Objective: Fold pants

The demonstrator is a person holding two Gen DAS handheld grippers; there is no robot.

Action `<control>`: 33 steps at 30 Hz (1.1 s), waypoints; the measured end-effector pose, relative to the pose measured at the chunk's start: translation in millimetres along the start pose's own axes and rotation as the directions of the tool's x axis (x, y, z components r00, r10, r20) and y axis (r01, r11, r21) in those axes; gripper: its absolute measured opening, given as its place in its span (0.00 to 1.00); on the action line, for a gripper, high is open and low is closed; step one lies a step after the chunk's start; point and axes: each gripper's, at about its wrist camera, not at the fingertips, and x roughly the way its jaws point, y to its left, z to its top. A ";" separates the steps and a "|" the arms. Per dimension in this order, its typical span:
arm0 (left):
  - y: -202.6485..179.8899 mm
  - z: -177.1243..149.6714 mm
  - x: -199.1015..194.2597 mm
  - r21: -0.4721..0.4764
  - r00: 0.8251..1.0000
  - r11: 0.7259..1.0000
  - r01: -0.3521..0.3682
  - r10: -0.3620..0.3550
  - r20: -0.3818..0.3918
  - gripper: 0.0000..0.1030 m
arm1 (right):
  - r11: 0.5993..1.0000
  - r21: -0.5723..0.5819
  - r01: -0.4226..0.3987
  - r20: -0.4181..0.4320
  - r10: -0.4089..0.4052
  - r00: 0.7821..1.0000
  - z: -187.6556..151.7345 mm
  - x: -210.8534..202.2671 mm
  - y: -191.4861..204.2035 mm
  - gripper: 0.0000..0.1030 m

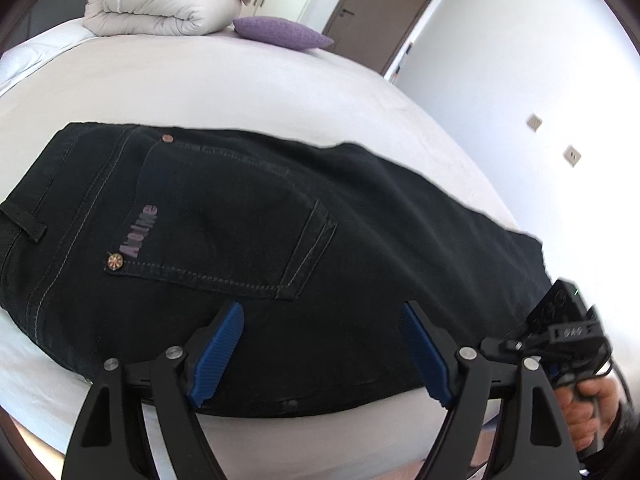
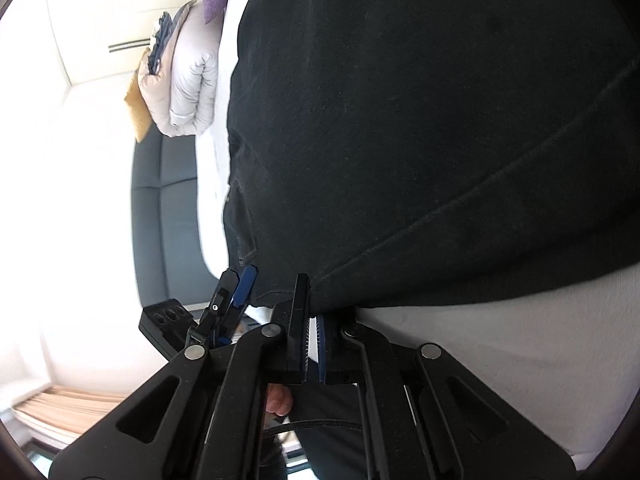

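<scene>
My left hand-held gripper [image 1: 322, 350] hangs just over the near edge of the black jeans [image 1: 256, 248], its blue-padded fingers [image 1: 218, 354] spread wide with nothing between them. To its right in the left wrist view, my right hand [image 1: 590, 414] grips the handle of the right hand-held gripper [image 1: 560, 322], which sits at the near right part of the jeans, by the leg end.

In the right wrist view, my right hand-held gripper [image 2: 310, 320] has its fingers drawn nearly together at the near edge of the jeans [image 2: 440, 120]. A thin light gap shows between the pads lower down, and the fabric edge meets the tips, but I cannot tell for certain whether cloth is pinched between them. The left hand-held gripper [image 2: 234, 292] shows just left of it, at the same edge.

The jeans lie flat across the white bed [image 1: 240, 84], folded lengthwise, the waistband to the left and the legs running right. A back pocket [image 1: 224, 220] faces up, with pale lettering [image 1: 140, 230] and a copper rivet [image 1: 115, 261] at its corner; a belt loop [image 1: 24, 222] shows at the far left.

Farther off on the bed, a folded grey duvet [image 1: 160, 6] sits with a purple cushion [image 1: 282, 32] just right of it. Beyond them stand a brown door [image 1: 384, 12] and a white wall with two sockets [image 1: 554, 140].
</scene>
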 end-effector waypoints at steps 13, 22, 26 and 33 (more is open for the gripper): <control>-36.0 -4.8 45.5 0.095 0.994 0.994 0.046 -0.036 -0.099 0.79 | 0.979 0.159 -0.128 0.241 0.087 0.967 19.6 -87.6 -32.4 0.10; -36.7 -12.0 42.5 0.141 0.993 0.990 0.027 -0.011 -0.119 0.77 | 0.985 0.156 -0.070 0.260 0.028 0.965 20.8 -116.8 -48.1 0.00; -35.1 -14.0 37.7 0.140 0.993 0.990 0.020 -0.004 -0.114 0.75 | 0.986 0.147 -0.073 0.254 0.034 0.967 22.4 -118.4 -49.0 0.00; -57.2 1.9 34.3 0.112 0.995 0.991 0.078 -0.071 -0.067 0.74 | 0.993 0.099 -0.066 0.277 0.037 0.960 19.0 -120.8 -43.4 0.04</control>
